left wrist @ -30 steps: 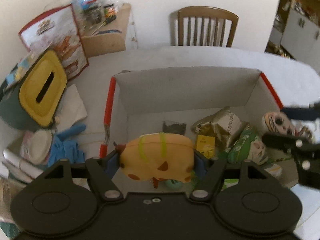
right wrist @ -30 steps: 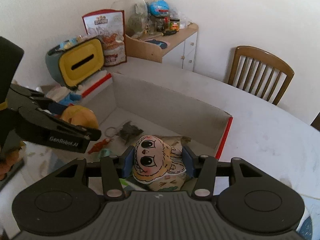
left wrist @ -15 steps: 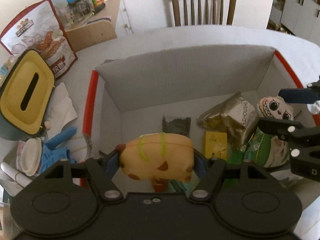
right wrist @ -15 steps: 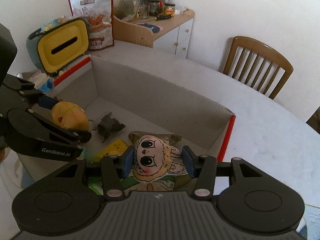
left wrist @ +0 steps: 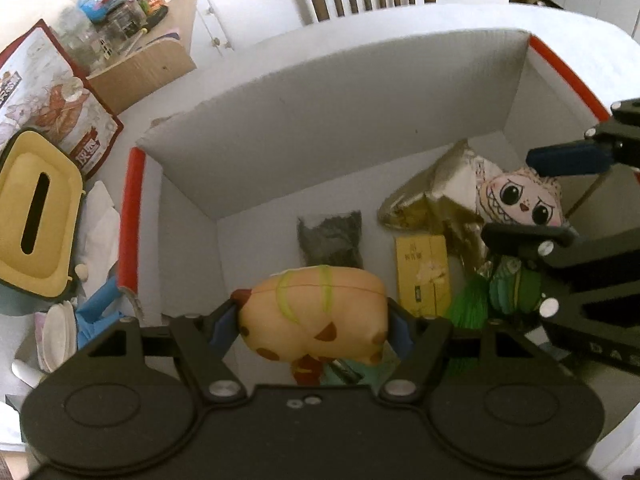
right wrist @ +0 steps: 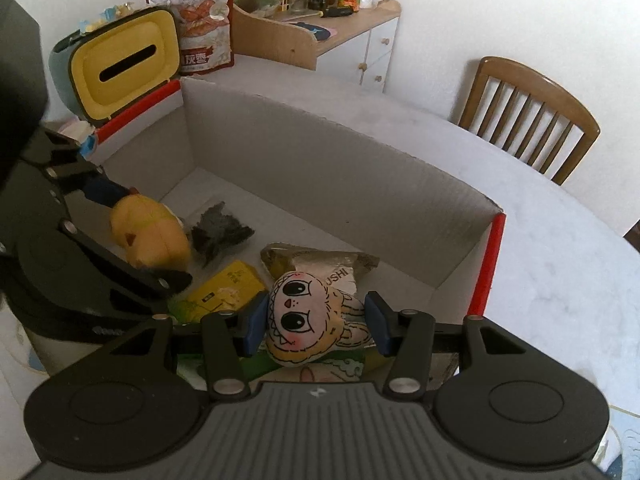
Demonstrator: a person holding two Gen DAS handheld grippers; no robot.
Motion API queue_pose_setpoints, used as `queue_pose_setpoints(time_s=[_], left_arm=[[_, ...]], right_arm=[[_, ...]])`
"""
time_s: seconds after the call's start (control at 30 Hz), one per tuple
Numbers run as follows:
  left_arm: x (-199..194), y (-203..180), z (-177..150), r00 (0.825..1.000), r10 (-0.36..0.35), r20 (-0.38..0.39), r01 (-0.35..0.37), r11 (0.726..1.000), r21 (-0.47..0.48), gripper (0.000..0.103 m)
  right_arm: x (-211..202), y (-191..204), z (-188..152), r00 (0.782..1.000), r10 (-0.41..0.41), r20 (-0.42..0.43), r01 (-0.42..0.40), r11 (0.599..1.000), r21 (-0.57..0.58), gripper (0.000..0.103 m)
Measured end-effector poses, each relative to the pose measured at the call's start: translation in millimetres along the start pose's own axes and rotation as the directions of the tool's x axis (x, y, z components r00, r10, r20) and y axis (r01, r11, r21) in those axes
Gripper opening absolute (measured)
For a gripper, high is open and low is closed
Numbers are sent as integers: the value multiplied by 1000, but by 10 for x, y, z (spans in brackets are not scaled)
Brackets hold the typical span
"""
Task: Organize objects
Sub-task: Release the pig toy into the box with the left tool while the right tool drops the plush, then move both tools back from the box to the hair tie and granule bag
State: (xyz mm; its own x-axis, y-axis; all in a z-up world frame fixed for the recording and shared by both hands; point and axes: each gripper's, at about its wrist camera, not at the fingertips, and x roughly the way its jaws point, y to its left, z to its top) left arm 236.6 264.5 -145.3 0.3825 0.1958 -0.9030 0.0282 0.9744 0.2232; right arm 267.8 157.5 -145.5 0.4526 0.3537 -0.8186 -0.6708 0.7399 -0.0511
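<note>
A: What have the left fingers [left wrist: 224,326] got?

B: The left gripper [left wrist: 312,322] is clamped on an orange plush toy [left wrist: 314,312] with yellow-green stripes and brown spots, one blue pad pressed into each side. It hangs above the near left part of the open cardboard box [left wrist: 328,128].

A: And the right one?

B: The right gripper [right wrist: 314,330] pinches a cream doll with big black eyes [right wrist: 306,318], pads against both sides, over the box's right end.

A: What lies under them?

B: On the box floor, a dark packet [left wrist: 330,238] sits just past the plush toy, a yellow carton [left wrist: 420,268] beside it, then a crumpled gold foil bag [left wrist: 432,196] touching the doll. A green packet [left wrist: 472,308] shows near the carton; I cannot tell what else lies beneath it.

A: Outside the box?

B: The box stands on a white table [right wrist: 540,208]. To its left is a yellow-lidded tissue holder [left wrist: 34,216] with a red snack bag [left wrist: 52,100] behind it, and a blue glove [left wrist: 98,308] and white tissues [left wrist: 100,216] beside the red-edged flap. A wooden chair [right wrist: 528,120] stands at the far side.
</note>
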Motion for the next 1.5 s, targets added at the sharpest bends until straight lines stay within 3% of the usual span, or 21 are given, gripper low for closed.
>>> queue_pose_setpoints(time_s=[0.27,0.5,0.6,0.73,1.0,1.5], left_arm=[[59,-48,-1,999,14,-53,-12,1000,28,74],[25,-37,-29,999,4,-43,-3,1000,16,79],[-15,-35,-49,1000,9,-25,-9,1000,1,88],[-88,37,-77,1000,-16,-4,16,998,-54,88],[-390,91,-140,997,-22,77,33,989,-144,89],[-1081,-43,-186,969,-45,242,97,974,-205,89]], right_arm=[[-45,-9,-45,1000,24,-6,-24,1000,13,57],[-233,-73,-95,998,55,31,-57,997,58,60],[-363,-99,-93,996,68,58,-72,994,77,60],[-593,-143,-108,990,85,109,-96,991,95,67],[-1073,-348,-218,977,98,189,-124,983,135,71],[-1802,-756,-512,952,83,294,-145,969,198,74]])
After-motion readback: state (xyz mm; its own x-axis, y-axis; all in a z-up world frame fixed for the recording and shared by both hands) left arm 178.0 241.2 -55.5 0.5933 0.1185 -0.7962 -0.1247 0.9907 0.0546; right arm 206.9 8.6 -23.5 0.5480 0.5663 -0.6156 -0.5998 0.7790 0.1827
